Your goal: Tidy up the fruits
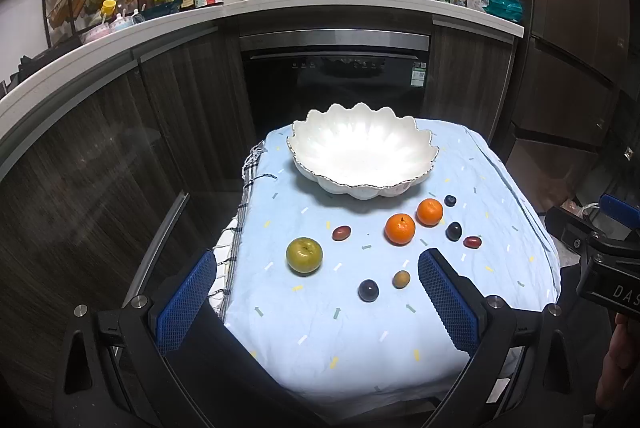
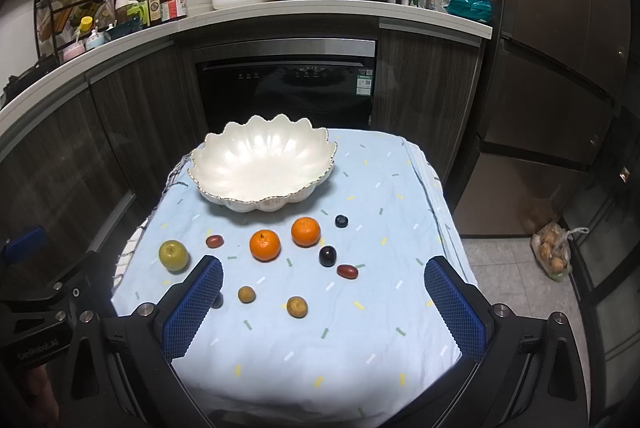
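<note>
left tongs (image 1: 318,302) spread, empty | right tongs (image 2: 324,302) spread, empty | dark plum (image 2: 217,301) half-hidden behind right pad

Left gripper (image 1: 316,302) and right gripper (image 2: 324,304): jaws spread wide, empty.

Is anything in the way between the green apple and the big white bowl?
Nothing visible blocks it. The green apple sits on bare blue cloth, and the white bowl beyond it is empty. A small red fruit lies off to the right.

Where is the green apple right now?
In both views the green apple sits alone on the tablecloth's left side, in front of the white bowl, nearest a small red fruit.
</note>
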The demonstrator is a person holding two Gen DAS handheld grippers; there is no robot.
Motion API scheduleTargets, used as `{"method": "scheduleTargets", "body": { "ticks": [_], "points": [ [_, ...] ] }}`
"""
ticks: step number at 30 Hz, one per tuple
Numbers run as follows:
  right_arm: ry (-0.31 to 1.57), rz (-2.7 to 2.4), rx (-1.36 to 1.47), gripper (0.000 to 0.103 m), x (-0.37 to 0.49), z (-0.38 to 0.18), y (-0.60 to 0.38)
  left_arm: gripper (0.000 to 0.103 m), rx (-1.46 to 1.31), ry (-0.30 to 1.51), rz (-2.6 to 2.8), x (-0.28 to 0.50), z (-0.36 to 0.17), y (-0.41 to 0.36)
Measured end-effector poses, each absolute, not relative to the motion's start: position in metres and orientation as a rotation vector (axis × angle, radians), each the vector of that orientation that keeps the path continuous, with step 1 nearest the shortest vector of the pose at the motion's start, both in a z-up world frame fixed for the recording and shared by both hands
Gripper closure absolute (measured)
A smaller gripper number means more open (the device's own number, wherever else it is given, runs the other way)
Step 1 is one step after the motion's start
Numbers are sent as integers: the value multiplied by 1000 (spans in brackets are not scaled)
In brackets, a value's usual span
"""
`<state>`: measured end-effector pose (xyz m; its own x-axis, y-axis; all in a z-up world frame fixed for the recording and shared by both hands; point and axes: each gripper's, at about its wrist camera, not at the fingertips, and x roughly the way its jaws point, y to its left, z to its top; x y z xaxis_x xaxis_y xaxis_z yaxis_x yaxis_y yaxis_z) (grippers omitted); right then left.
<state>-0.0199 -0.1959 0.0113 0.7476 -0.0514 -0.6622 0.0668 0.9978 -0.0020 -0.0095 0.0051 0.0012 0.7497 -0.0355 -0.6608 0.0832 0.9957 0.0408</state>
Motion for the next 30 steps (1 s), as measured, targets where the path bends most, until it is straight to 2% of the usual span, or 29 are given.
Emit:
{"method": "scheduleTargets", "body": {
  "ticks": [30],
  "points": [
    [730,-64,26,1,-20,6,-195,0,73,735,-66,-13,-5,1]
  ]
}}
